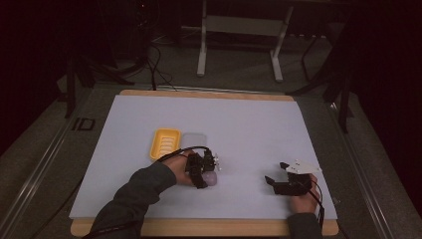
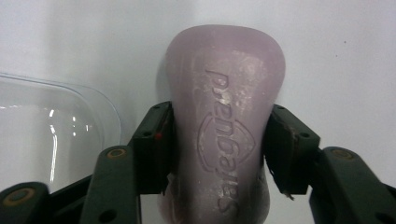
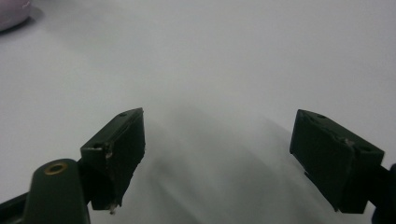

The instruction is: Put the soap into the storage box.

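A pale purple soap bar (image 2: 226, 93) with embossed lettering lies on the white sheet, and my left gripper (image 2: 219, 144) is shut on its sides. From the high view the soap (image 1: 212, 179) peeks out beside the left gripper (image 1: 208, 175), near the front middle of the sheet. A yellow ribbed soap dish (image 1: 164, 143) sits just behind it, with a clear lid (image 1: 194, 141) at its right. That lid (image 2: 46, 130) also lies left of the jaws in the left gripper view. My right gripper (image 1: 276, 173) rests open at the front right, its jaws (image 3: 219, 144) wide apart over bare sheet.
A white sheet (image 1: 249, 124) covers a wooden board (image 1: 209, 227) whose edge runs along the front. The soap's corner (image 3: 11, 14) appears far off in the right gripper view. Stand legs (image 1: 201, 55) and cables lie on the floor beyond the table.
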{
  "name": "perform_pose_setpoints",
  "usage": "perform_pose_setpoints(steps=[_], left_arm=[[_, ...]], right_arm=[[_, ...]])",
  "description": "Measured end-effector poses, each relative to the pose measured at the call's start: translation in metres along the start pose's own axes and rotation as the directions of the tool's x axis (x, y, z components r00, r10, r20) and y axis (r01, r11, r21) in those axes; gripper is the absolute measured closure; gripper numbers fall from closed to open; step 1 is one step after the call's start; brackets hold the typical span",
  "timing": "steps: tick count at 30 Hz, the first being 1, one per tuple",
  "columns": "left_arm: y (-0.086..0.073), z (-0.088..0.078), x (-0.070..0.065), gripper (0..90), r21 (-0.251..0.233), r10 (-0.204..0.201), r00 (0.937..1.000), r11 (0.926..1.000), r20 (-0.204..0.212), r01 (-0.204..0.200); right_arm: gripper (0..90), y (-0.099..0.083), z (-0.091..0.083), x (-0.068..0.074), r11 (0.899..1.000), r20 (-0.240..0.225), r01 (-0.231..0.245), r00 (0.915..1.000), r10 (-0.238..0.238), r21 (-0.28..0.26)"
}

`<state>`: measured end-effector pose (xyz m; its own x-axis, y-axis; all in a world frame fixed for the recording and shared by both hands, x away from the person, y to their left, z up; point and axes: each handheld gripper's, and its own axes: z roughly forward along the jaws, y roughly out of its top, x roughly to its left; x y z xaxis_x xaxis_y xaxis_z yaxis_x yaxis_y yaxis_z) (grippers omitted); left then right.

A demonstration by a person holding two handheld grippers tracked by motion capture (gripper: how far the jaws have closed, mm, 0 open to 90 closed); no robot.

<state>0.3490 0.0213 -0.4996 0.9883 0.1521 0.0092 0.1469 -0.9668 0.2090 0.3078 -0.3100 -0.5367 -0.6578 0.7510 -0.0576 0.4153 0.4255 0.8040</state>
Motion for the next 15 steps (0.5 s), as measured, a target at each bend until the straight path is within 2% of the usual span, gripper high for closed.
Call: perform_pose_setpoints(steps=[15], left_arm=[[0.0045, -0.0011, -0.0040, 49.7, 0.035, 0.009, 0.9998, 0.9994, -0.019, -0.008]], right_arm=[[17.7, 0.0000, -0.0001, -0.0001, 1.000, 0.000, -0.001, 1.0000, 0.001, -0.001]])
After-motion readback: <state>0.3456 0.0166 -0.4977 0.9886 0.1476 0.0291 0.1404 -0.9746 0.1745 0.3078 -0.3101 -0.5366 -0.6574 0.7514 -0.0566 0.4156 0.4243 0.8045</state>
